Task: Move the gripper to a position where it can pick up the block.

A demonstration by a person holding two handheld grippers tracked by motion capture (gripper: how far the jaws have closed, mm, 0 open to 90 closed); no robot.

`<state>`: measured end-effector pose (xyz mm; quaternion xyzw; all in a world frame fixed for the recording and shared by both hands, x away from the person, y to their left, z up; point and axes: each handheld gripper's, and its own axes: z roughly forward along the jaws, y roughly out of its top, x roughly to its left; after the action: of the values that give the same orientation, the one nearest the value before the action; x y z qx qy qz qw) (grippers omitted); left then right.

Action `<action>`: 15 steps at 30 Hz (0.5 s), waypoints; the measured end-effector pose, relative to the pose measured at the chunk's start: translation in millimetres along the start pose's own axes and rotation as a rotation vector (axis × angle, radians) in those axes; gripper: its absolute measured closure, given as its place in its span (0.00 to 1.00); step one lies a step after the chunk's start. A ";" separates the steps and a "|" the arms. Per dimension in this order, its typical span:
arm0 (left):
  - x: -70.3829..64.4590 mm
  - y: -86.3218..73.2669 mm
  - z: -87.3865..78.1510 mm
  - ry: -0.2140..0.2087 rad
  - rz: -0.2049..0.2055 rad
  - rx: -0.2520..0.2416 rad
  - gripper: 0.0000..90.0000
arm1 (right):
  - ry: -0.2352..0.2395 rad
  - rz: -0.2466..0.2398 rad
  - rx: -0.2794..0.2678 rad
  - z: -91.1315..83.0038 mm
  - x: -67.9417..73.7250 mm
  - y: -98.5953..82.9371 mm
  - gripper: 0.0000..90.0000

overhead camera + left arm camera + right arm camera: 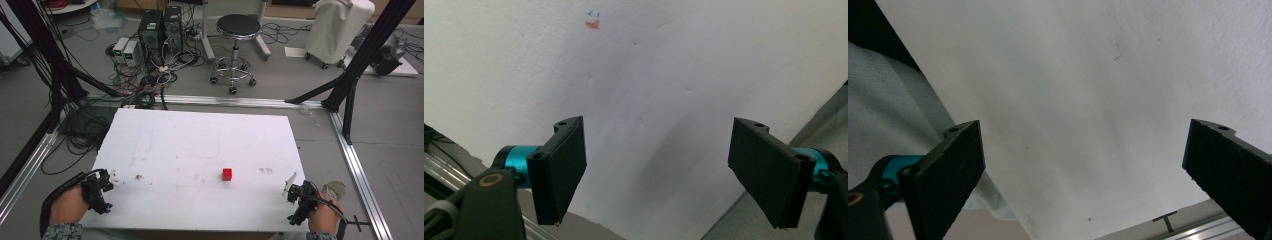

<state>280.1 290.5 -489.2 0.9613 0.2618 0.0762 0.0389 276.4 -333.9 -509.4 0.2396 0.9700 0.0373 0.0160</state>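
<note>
Left hand-held gripper [111, 186]: it is at the near left corner of the table [200, 140], held in the person's left hand [67, 206]; in the left gripper view its two black jaws stand wide apart with nothing between them, above bare white surface
Right hand-held gripper [290, 189]: it is at the near right edge of the table, held in the right hand [322, 215]; in the right gripper view the jaws are also wide apart and hold nothing, touching nothing
Red cube [227, 174]: it lies on the table between the two hand-held grippers, a little farther from the person than both; it is nearer to the right one, but still well apart from it
Way to the cube: only bare white table lies between the cube and each hand-held gripper
Marks: a small dark spot [138, 176] near the left hand-held gripper, faint dark lines [265, 170] right of the cube
Behind the table: a black stool [237, 30], computer towers [160, 27] and many cables on the floor
</note>
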 end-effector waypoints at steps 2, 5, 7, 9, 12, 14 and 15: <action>-0.2 -0.4 0.0 0.000 -0.004 -0.001 0.26 | -0.002 0.001 -0.002 -0.3 -0.1 -0.1 0.03; -0.4 -0.7 -0.9 0.007 -0.008 -0.004 0.26 | -0.006 0.009 -0.007 -1.2 0.1 -0.2 0.03; 0.1 -0.7 -1.5 0.007 -0.007 -0.005 0.26 | -0.006 0.011 -0.014 -1.9 -0.4 -0.7 0.03; 0.1 -0.8 -1.3 0.009 -0.007 -0.007 0.26 | -0.007 0.012 -0.017 -2.4 -0.5 -1.3 0.03; 0.1 -0.8 -0.6 0.007 -0.007 -0.005 0.26 | -0.004 0.018 -0.018 -1.9 -0.5 -1.9 0.03; -0.2 -0.3 -0.4 0.009 -0.004 -0.005 0.26 | -0.003 0.017 -0.018 -1.5 -0.8 -2.1 0.03; -0.1 0.0 -0.5 0.005 -0.003 -0.003 0.26 | 0.000 0.019 -0.018 -1.2 -0.8 -2.2 0.03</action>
<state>279.9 290.5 -488.7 0.9607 0.2632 0.0789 0.0401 275.9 -336.3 -508.4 0.2488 0.9673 0.0460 0.0179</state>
